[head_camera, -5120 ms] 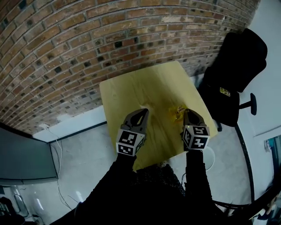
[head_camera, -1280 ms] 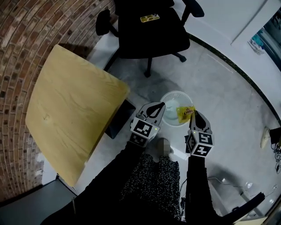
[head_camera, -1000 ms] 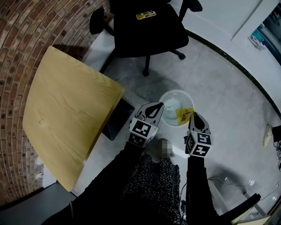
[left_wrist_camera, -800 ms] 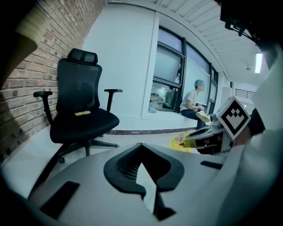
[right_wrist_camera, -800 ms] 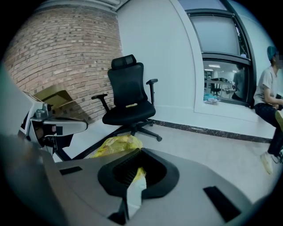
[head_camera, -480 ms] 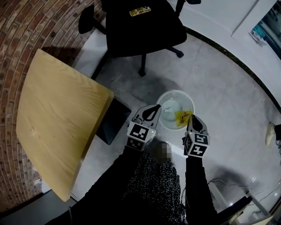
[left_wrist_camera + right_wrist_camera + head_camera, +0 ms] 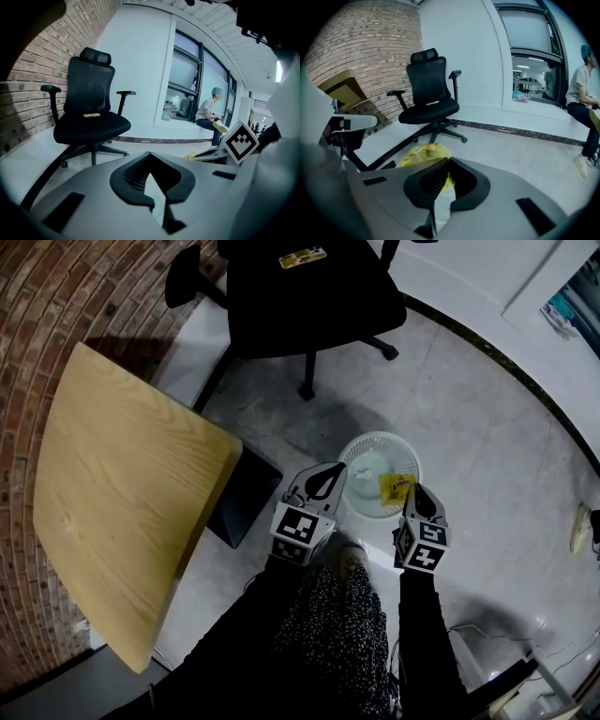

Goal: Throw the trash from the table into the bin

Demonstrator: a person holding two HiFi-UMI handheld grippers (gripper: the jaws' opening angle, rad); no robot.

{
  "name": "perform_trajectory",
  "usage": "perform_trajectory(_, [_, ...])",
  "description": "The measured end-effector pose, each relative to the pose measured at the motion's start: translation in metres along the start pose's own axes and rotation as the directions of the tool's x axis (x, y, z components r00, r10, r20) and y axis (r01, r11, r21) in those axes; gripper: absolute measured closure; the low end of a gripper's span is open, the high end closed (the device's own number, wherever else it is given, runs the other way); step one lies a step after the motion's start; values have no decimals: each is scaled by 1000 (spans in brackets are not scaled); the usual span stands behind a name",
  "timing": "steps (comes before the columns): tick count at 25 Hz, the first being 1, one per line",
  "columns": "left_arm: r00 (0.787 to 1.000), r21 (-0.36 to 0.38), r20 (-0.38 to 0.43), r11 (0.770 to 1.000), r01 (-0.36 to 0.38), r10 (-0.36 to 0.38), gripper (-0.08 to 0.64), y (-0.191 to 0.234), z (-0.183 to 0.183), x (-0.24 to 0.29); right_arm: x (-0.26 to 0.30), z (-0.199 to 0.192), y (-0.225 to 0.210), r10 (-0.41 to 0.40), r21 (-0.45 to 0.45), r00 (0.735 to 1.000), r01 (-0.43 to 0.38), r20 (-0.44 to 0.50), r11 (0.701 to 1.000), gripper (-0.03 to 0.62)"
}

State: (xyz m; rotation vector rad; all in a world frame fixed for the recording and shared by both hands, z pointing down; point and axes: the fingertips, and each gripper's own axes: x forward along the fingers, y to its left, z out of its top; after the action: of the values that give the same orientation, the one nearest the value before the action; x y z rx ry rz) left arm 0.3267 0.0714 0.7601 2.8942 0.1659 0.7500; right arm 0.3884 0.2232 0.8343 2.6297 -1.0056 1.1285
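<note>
Crumpled yellow plastic wrapper (image 7: pixel 395 486) clamped in closed right tool (image 7: pixel 411 493) above round white mesh bin (image 7: pixel 373 436); left tool (image 7: pixel 330 473) closed, empty.

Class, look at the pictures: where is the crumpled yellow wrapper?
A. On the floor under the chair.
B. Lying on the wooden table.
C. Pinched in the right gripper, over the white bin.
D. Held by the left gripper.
C: the right gripper view shows the yellow wrapper clamped in the right gripper, whose jaws are shut on it, and the head view places it over the white bin.
</note>
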Motion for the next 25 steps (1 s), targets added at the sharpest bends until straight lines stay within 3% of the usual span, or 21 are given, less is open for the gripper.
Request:
perform_trajectory(7, [1000, -13, -2, 1000, -3, 3, 555, 1, -8, -1, 9, -8, -2, -18, 23, 999, 19, -44, 1000, 577])
perform_trajectory(12, [1000, -18, -8, 1000, -8, 7, 555, 4, -11, -3, 16, -17, 3, 17, 60, 997, -12, -79, 998, 575])
perform_trajectory(17, [1000, -20, -13, 1000, -11, 11, 555, 5, -12, -7, 20, -34, 12, 77, 88, 985, -64, -155, 994, 395])
perform_trajectory(25, [1000, -10, -15, 1000, 2, -3, 555, -4, 6, -15, 13, -27, 30, 160, 117, 968, -139, -194, 983, 383])
